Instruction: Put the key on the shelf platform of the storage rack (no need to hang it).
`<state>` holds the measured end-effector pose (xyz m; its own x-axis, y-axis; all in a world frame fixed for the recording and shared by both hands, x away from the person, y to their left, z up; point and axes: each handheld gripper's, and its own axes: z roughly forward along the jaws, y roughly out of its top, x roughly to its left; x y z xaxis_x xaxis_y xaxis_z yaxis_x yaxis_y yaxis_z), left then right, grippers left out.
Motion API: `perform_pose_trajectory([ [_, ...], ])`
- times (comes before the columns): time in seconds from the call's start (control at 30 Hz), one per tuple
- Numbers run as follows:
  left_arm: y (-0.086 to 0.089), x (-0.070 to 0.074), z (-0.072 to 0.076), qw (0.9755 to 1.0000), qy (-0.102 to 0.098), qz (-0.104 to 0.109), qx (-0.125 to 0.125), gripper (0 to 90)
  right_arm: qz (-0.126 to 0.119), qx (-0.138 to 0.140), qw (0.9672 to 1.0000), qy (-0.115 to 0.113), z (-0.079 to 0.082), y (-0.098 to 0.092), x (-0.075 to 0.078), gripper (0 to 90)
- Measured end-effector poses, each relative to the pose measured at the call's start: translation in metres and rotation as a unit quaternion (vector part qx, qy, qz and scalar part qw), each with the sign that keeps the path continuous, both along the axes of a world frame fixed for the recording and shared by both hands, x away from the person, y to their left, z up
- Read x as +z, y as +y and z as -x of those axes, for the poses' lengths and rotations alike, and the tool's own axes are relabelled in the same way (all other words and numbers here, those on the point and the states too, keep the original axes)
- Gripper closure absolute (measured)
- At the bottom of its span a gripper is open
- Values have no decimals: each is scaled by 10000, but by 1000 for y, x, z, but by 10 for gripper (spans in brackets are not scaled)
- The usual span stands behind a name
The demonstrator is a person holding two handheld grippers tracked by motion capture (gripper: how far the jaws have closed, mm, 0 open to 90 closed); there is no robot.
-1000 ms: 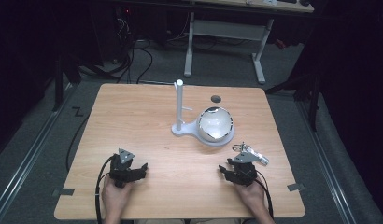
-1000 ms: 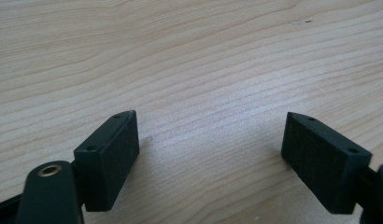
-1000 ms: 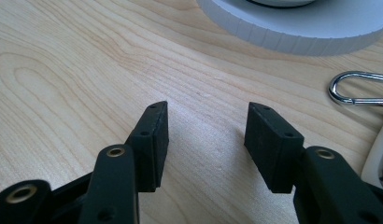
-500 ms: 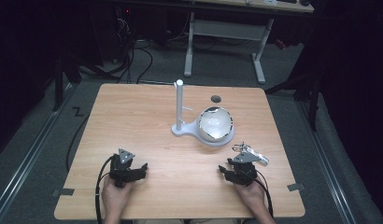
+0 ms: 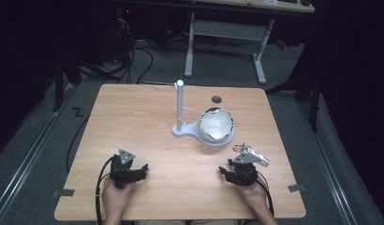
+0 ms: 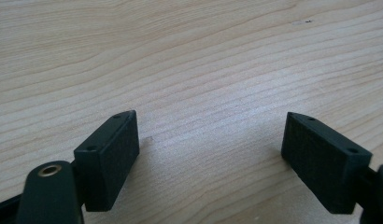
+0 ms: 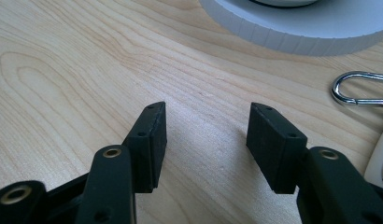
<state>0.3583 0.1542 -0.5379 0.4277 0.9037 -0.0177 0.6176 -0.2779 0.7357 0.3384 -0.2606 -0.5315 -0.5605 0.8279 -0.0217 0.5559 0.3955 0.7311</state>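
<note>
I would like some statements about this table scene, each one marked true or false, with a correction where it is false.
1. The right gripper holds the metal key ring. False: its fingers are apart with only bare wood between them; they have just been opening. The key ring lies on the table just beyond it.
2. The left gripper is open and holds nothing. True.
3. The white stand has an upright post. True.
4. The round bowl sits at the near left corner of the table. False: it rests on the white stand's base, right of the post, near the middle.
5. Both grippers are near the table's near edge. True.
</note>
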Motion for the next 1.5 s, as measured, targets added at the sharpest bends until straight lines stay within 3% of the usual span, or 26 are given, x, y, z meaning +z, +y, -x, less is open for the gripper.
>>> perform_pose_trajectory([
  [0.63, 0, 0, 0, 10000, 1, 1, 0, 194, -103, -87, 9999, 83, 0, -4, 2, 471],
  [0.77, 0, 0, 0, 10000, 1, 1, -1, 194, -266, -156, 9995, 76, 1, -7, 4, 468],
  [1.23, 0, 0, 0, 10000, 2, 1, -1, 194, -459, -205, 9987, 11, 5, -15, 11, 448],
  [1.5, 0, 0, 0, 10000, 1, 1, 0, 194, -582, -295, 9978, 102, 6, -20, 15, 441],
])
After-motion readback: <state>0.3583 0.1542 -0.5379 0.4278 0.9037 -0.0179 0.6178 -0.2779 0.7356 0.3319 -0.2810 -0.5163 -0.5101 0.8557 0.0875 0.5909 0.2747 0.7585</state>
